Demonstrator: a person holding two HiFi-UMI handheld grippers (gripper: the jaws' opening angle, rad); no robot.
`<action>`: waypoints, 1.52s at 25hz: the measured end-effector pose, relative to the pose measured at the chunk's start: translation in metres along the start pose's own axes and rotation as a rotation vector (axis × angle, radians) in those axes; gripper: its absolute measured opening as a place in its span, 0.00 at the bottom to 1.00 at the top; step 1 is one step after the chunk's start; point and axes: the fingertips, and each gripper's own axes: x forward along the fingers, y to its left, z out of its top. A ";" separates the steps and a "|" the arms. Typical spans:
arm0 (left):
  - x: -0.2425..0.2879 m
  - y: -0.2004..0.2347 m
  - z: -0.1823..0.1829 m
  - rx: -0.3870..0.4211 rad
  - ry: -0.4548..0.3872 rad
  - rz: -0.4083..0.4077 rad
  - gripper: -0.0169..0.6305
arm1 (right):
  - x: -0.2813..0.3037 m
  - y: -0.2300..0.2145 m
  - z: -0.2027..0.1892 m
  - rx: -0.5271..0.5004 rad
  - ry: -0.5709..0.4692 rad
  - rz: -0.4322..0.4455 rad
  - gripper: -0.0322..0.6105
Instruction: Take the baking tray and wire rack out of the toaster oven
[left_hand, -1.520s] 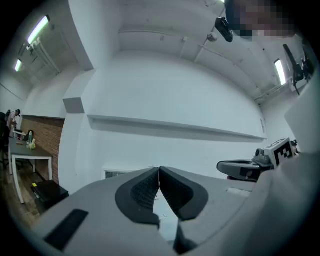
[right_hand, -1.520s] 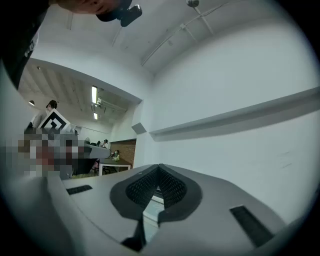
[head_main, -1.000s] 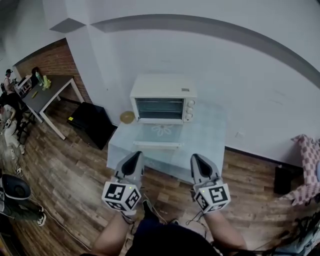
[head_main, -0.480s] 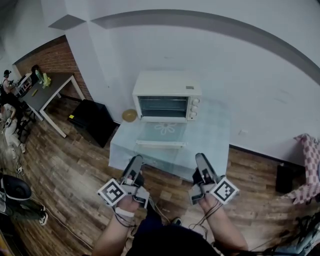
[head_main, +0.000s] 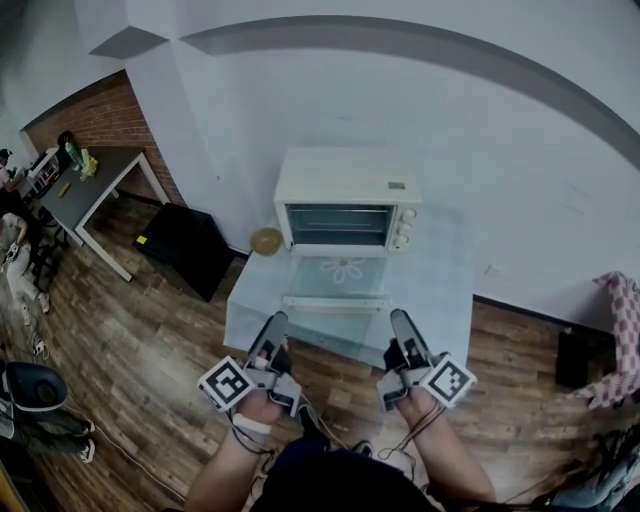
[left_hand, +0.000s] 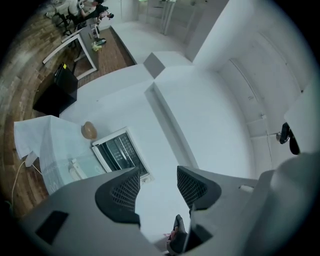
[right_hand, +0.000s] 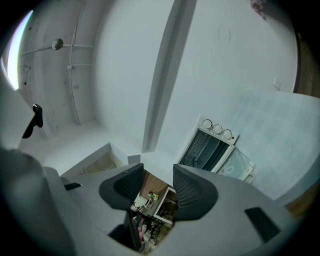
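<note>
A white toaster oven (head_main: 347, 203) stands at the back of a glass-topped table (head_main: 440, 290), its glass door (head_main: 335, 285) folded down flat. Thin bars of a wire rack (head_main: 345, 225) show inside the dark cavity; I cannot make out the baking tray. Both grippers hover over the floor in front of the table, well short of the oven. My left gripper (head_main: 272, 335) is open with nothing between its jaws, and so is my right gripper (head_main: 403, 335). In the left gripper view the oven (left_hand: 118, 152) lies beyond the open left gripper (left_hand: 156, 187). In the right gripper view the oven (right_hand: 210, 147) sits to the right of the open right gripper (right_hand: 157, 187).
A round tan object (head_main: 266, 240) sits left of the oven at the table's back corner. On the wooden floor to the left are a black box (head_main: 180, 245) and a grey desk (head_main: 95, 185) with people near it. A pink checked cloth (head_main: 625, 320) hangs at far right.
Both grippers have rolled so their marker cubes face outward, and they have dropped lower and nearer to my body. The oven sits slightly further right in the head view.
</note>
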 end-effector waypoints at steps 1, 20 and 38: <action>0.006 0.007 0.005 -0.008 0.005 0.003 0.38 | 0.009 -0.004 -0.001 -0.001 -0.001 -0.006 0.34; 0.082 0.144 0.063 -0.170 0.178 0.019 0.37 | 0.130 -0.073 -0.042 -0.096 -0.010 -0.230 0.32; 0.092 0.213 0.084 -0.222 0.205 0.201 0.36 | 0.146 -0.163 -0.048 0.051 -0.048 -0.518 0.32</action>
